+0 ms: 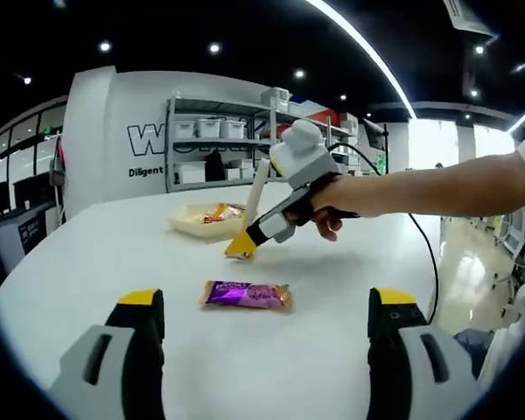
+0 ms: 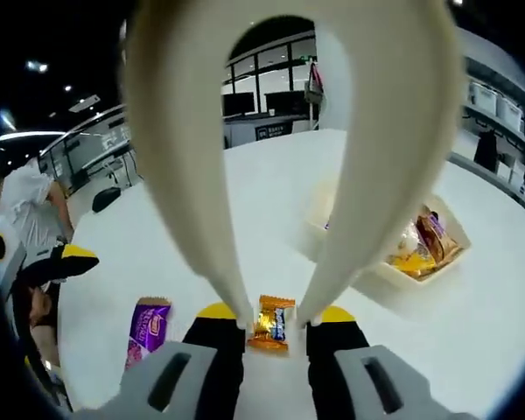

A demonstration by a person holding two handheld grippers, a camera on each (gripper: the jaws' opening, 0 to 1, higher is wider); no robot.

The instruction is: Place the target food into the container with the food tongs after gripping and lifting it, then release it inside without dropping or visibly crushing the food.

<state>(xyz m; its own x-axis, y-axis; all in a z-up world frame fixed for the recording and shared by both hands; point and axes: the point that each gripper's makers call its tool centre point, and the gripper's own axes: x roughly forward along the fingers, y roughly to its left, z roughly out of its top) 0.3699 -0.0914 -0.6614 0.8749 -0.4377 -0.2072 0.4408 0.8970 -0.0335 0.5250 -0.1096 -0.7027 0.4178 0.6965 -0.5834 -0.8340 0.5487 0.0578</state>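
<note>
An orange snack packet (image 2: 271, 324) sits between the tips of the cream food tongs (image 2: 350, 175). My right gripper (image 2: 276, 313) is shut on the tongs' two arms. In the left gripper view, a hand holds the right gripper (image 1: 245, 243) low over the table, just in front of the cream container (image 1: 185, 223). A purple snack packet (image 1: 247, 294) lies flat on the white table, ahead of my left gripper (image 1: 267, 302), whose jaws stand wide open around nothing. The container (image 2: 381, 278) holds several wrapped snacks. I cannot tell whether the orange packet is off the table.
The white table (image 1: 350, 289) has a rounded edge on the left. A black cable (image 1: 424, 254) trails off its right side. Shelving with boxes (image 1: 214, 144) stands behind. The purple packet (image 2: 147, 331) and the left gripper (image 2: 66, 255) lie left of the tongs, near a person in white (image 2: 26, 210).
</note>
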